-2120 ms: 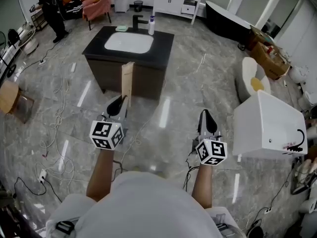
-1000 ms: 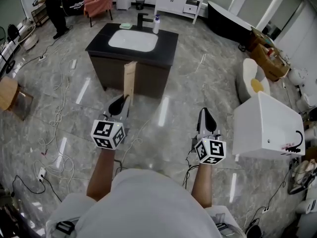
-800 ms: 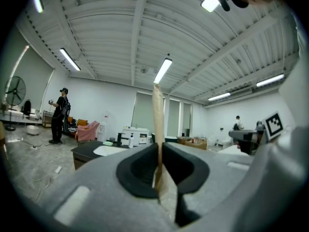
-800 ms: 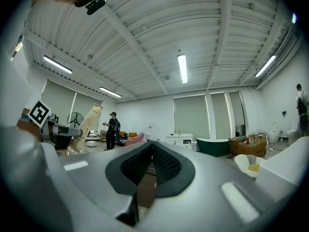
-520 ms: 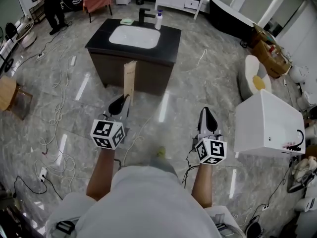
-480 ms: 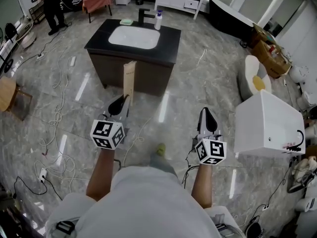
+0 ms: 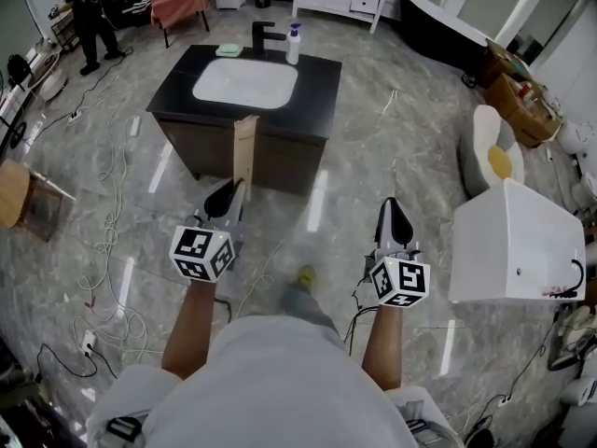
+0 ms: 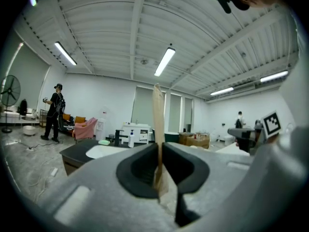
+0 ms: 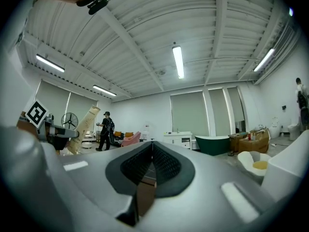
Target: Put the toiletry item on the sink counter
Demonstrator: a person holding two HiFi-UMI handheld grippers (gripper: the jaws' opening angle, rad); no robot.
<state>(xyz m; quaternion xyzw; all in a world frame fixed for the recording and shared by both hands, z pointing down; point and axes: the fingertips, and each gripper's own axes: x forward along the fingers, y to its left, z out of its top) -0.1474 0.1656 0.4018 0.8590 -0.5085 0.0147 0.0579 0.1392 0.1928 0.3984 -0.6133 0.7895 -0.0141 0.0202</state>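
Hard to make out first: the toiletry item [image 7: 243, 150] is a flat tan pack. Its print is too small for me to read, and its lower end is buried in the left gripper [image 7: 227, 197], so I can't see how deep the hold goes. The head view shows the pack standing upright above that gripper, in mid-air in front of the sink counter [image 7: 316, 87] and well apart from it. It doesn't show the jaw gaps. The left gripper view does: the jaws are pressed onto the pack's thin edge. The right gripper view shows the right gripper [image 9: 152, 154] with its jaws together and nothing between them. That view also catches the pack from the side, tilted, at far left. Counts: two grippers, one pack, one counter with one white basin [image 7: 244, 82], one black faucet [image 7: 262, 37], one pump bottle [image 7: 293, 43], and one small green thing [image 7: 229, 50] I can't identify. The head view shows one person in black [image 7: 87, 3] at top left. The left gripper view adds a second person [image 8: 239, 120] far off on the right. A white box [image 7: 514, 246] stands on the floor to my right, cut off at the frame edge.
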